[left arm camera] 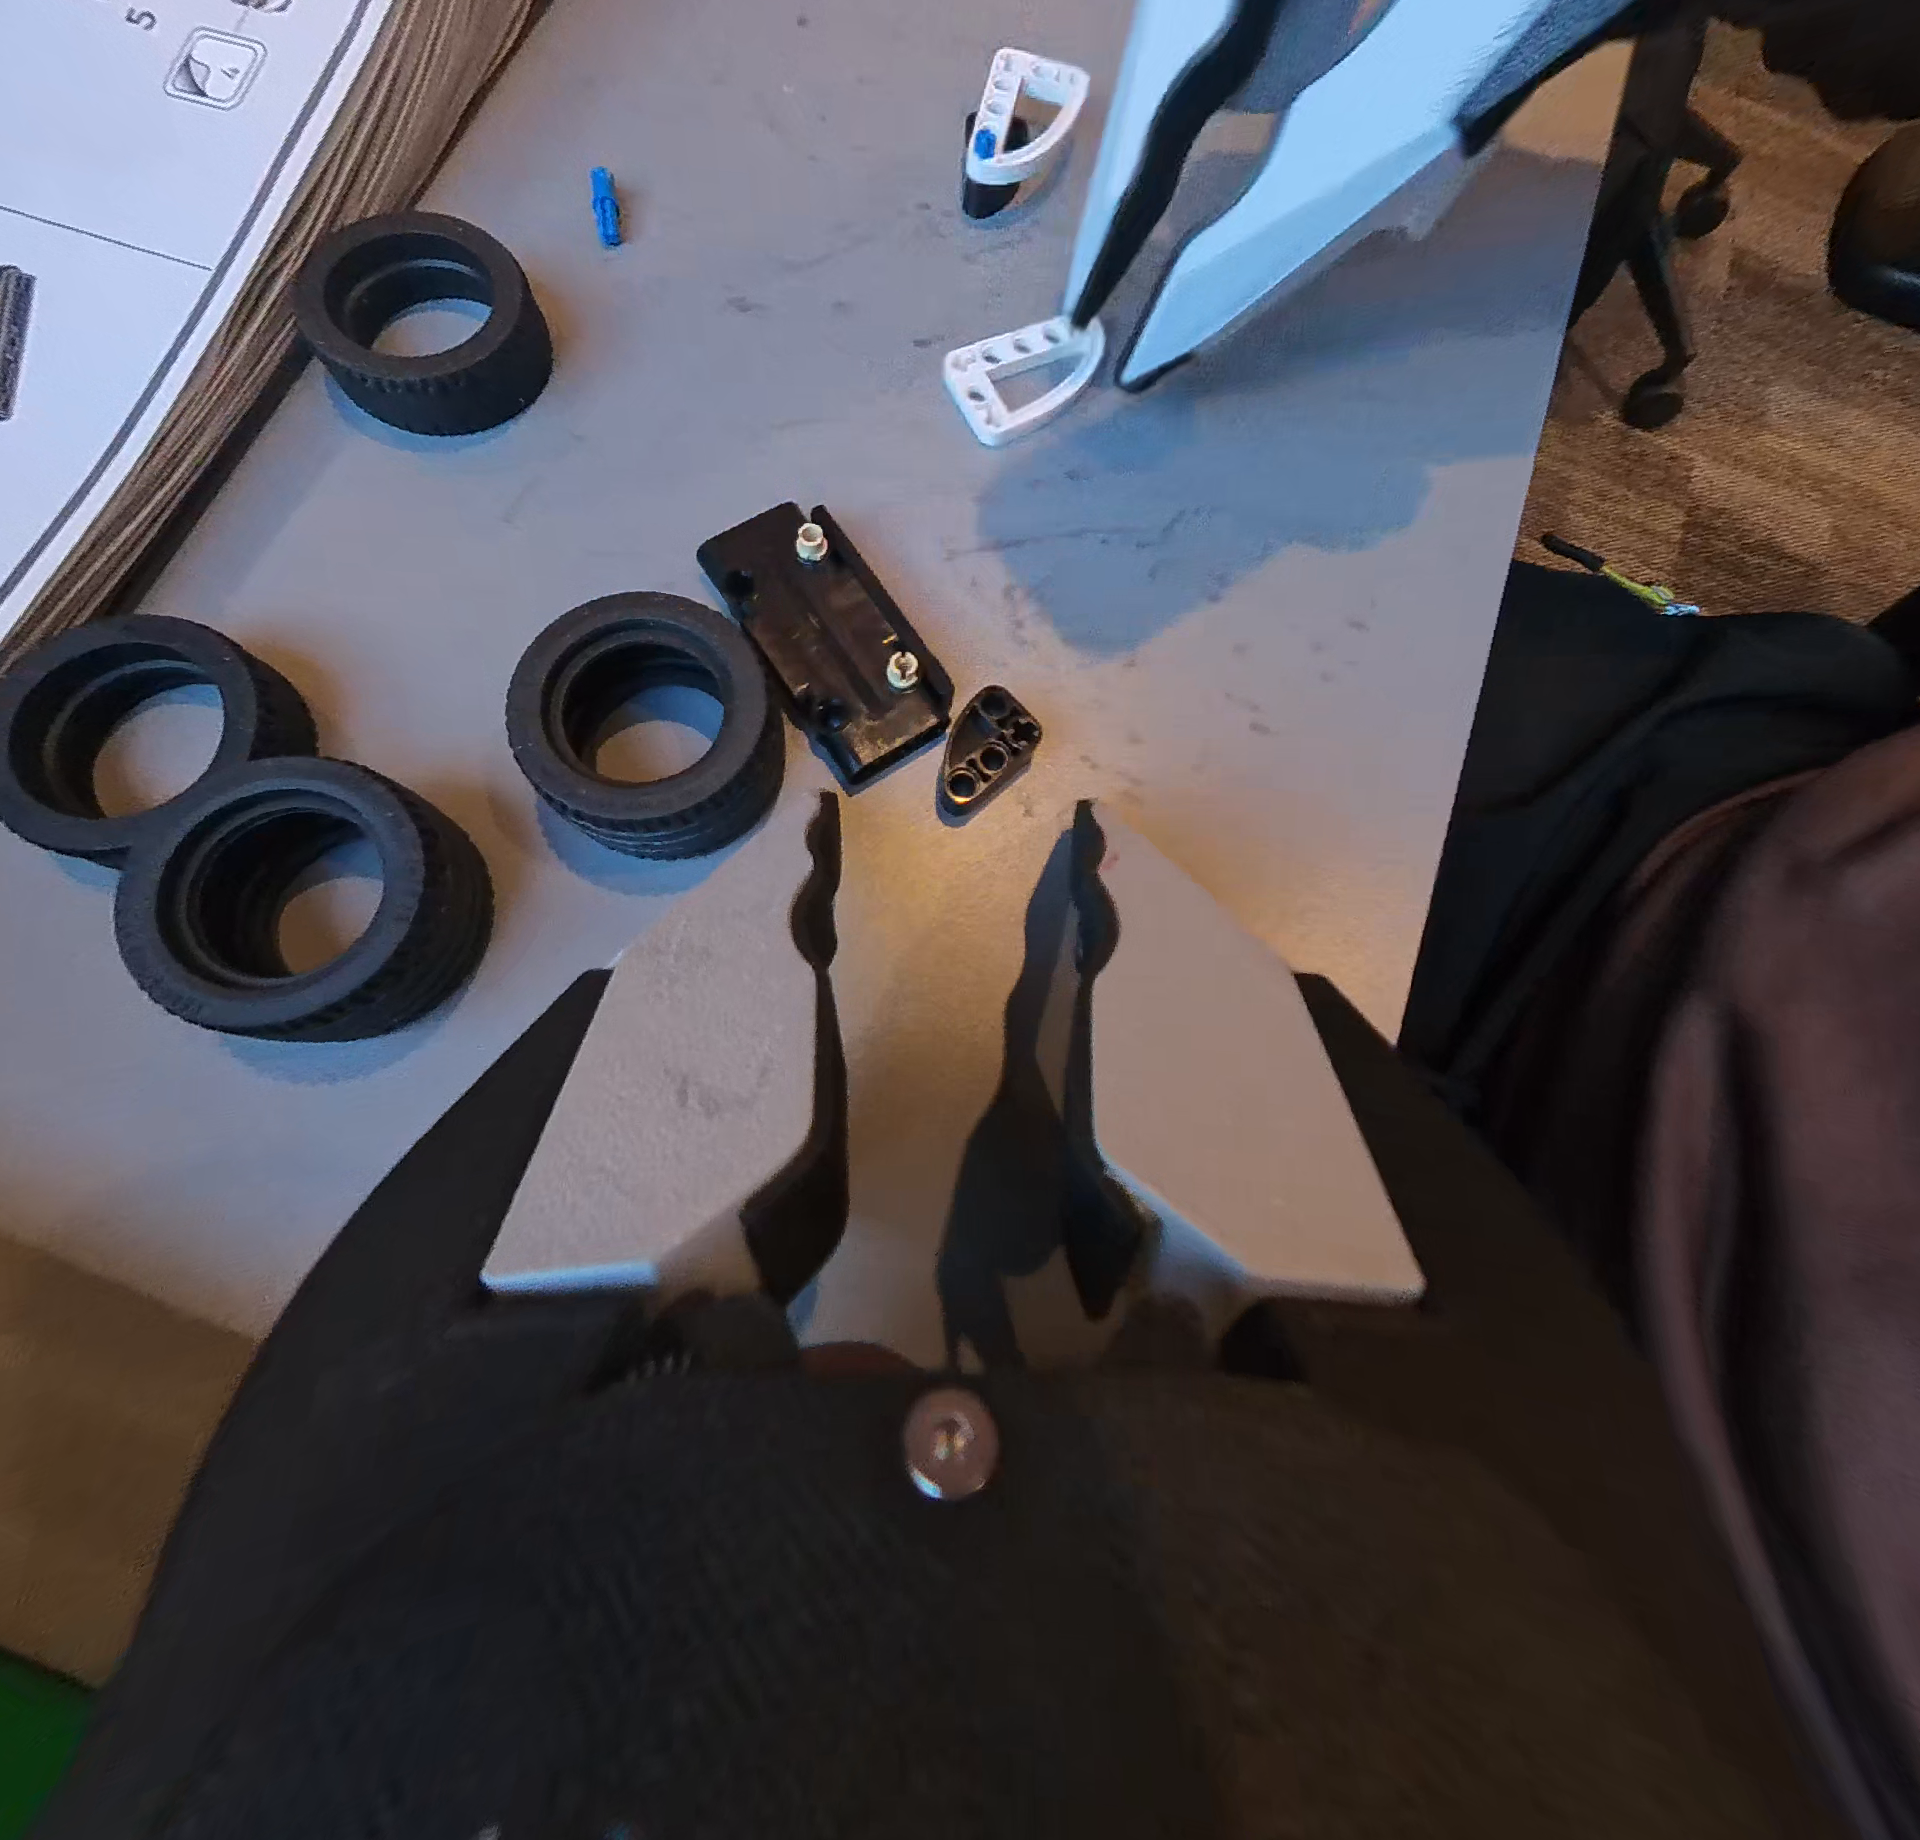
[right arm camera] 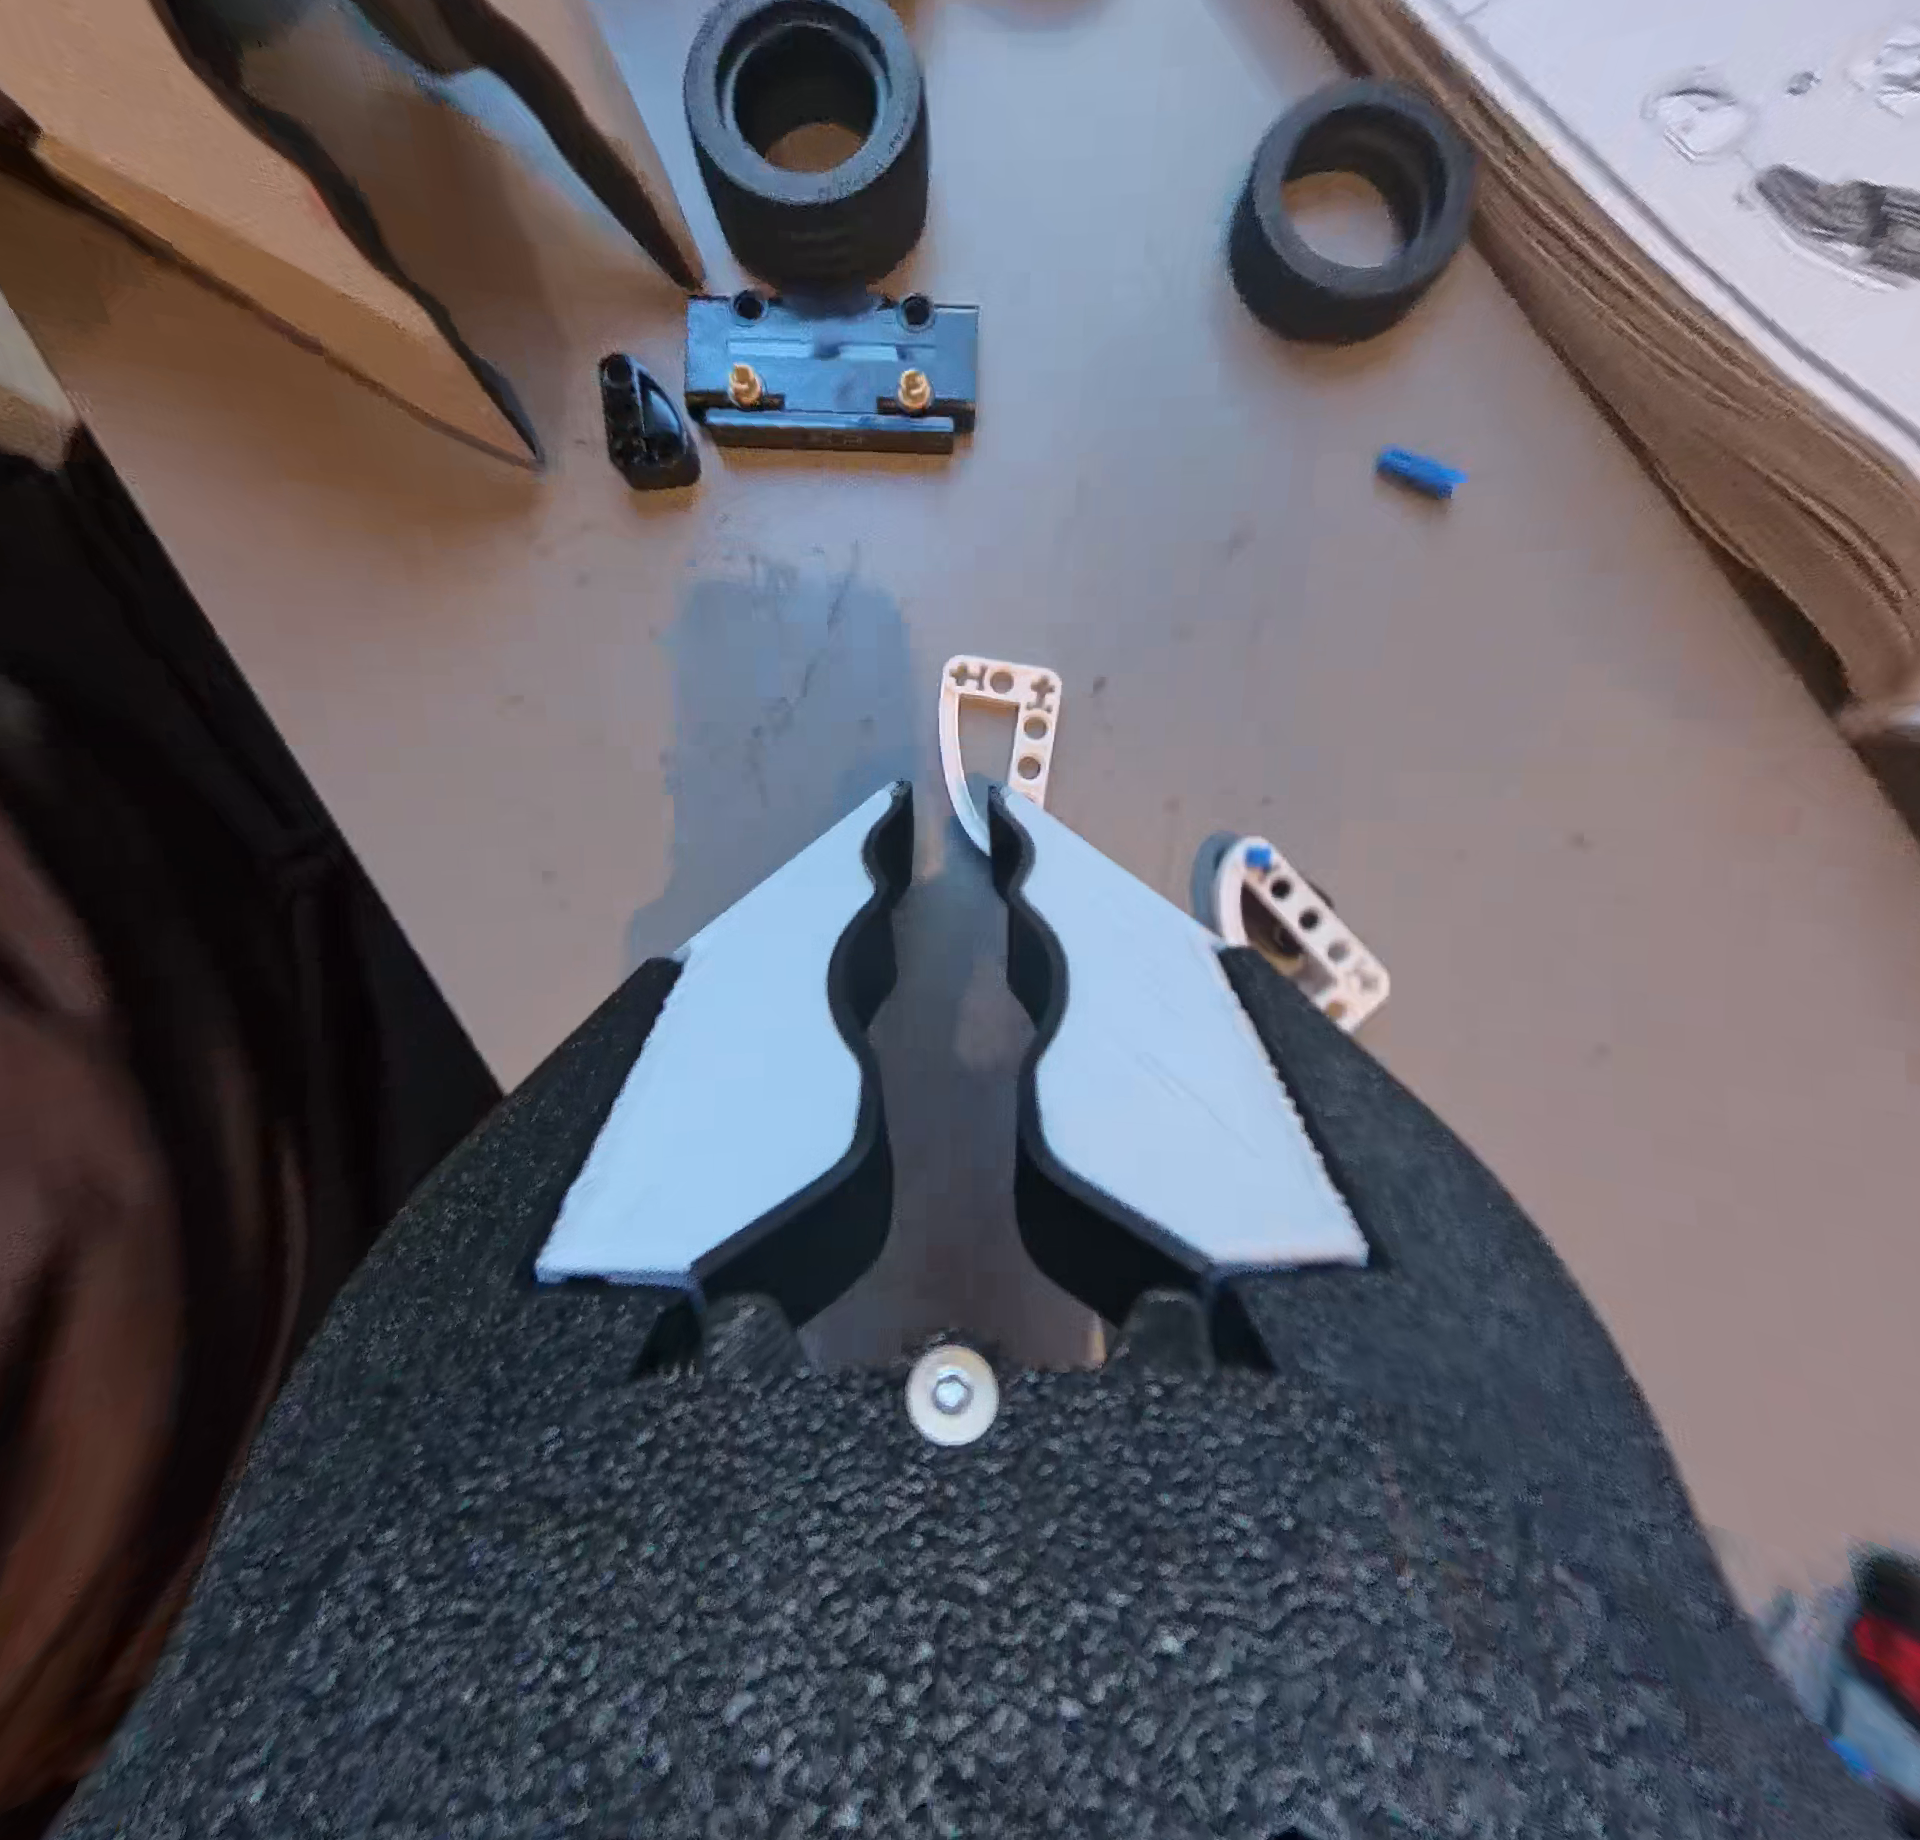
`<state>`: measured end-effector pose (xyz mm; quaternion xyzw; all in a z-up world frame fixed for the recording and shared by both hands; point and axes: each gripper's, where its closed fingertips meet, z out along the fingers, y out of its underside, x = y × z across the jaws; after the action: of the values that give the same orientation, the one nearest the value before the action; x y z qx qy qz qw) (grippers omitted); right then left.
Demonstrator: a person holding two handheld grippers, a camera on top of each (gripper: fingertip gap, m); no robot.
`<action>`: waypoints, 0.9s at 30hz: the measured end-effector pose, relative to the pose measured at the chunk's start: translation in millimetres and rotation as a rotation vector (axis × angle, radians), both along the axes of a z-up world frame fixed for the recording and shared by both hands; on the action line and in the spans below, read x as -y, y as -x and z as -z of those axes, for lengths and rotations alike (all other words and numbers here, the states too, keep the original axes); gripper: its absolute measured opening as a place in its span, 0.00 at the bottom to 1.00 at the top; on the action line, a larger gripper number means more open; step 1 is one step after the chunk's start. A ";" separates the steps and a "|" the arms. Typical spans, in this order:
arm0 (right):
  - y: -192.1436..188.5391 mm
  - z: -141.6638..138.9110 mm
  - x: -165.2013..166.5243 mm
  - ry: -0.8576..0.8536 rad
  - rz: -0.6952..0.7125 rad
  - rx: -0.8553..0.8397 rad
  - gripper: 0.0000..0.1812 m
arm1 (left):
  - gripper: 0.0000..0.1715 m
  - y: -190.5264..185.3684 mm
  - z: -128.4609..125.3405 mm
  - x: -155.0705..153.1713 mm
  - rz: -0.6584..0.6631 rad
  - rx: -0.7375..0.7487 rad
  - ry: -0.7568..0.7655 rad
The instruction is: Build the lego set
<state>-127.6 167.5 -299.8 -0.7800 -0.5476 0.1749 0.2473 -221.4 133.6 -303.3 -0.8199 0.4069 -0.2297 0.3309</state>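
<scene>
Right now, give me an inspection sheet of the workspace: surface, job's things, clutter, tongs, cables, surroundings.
Surface: grey table, scuffed.
Job's things: four black tyres; black block with two pale pegs; small black piece; loose blue pin; flat white frame; second white frame joined to a black piece; instruction booklet.
Clutter: nothing seen.
Tongs: left tongs open, empty; right tongs open, tips at the flat white frame.
Cables: nothing seen.
Surroundings: chair base on the floor.

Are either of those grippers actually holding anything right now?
No. The left gripper is open and empty; the right gripper is open, its tips straddling the curved edge of a white frame piece, unclamped.
</scene>
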 end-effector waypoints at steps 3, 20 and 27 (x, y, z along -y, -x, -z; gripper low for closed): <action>-5.4 -13.3 5.8 -0.014 0.049 -0.095 0.10 | 0.25 0.0 0.1 0.0 0.000 -0.002 -0.002; -12.9 -36.2 -21.6 -0.244 0.179 -0.418 0.11 | 0.25 -2.0 -0.7 1.3 0.021 0.017 0.017; -15.0 -28.0 -20.5 -0.160 0.148 -0.399 0.13 | 0.23 -4.3 -0.8 3.3 0.048 0.024 0.026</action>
<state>-112.6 188.0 -271.8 -0.7457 -0.4413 0.2631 0.4242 -217.1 130.4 -302.5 -0.8113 0.4195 -0.2528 0.3192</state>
